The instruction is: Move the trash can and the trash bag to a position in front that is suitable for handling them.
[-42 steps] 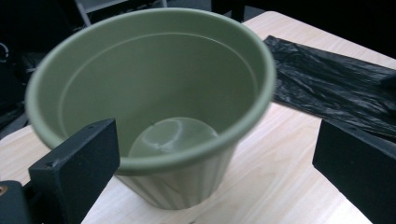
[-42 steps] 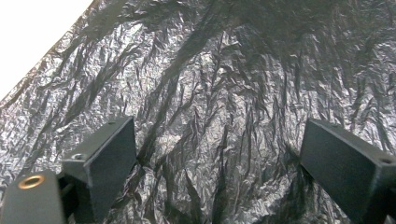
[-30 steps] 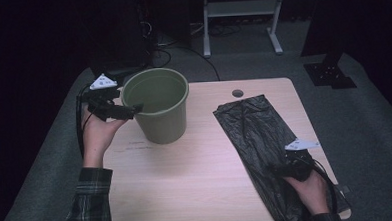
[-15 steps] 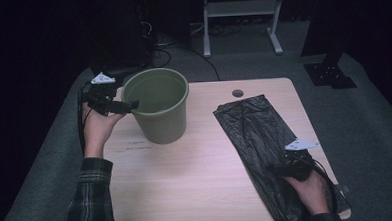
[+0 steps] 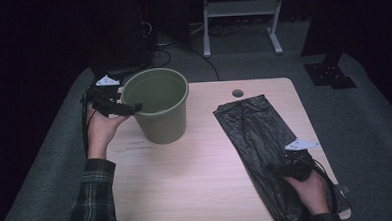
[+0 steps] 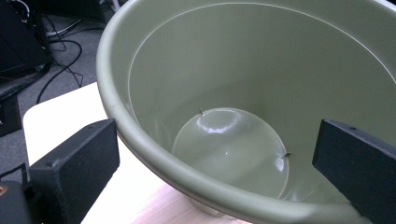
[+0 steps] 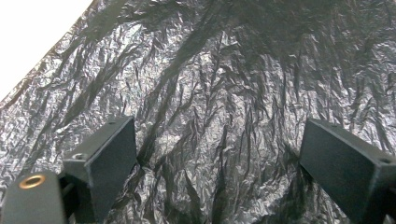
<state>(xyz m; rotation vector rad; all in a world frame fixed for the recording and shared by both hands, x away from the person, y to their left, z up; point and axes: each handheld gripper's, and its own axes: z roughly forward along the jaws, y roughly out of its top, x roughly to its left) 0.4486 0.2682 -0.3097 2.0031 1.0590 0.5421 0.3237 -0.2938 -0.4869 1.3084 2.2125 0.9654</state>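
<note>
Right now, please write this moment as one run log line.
left tongs: open, straddling green bucket rim | right tongs: open over black bag | bucket: upright, empty | bag: flat on table

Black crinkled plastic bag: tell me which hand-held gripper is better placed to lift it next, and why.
Right. The right hand-held gripper sits over the near end of the black crinkled plastic bag, jaws open above the film. The left hand-held gripper straddles the rim of the olive-green plastic bucket across the table.
</note>
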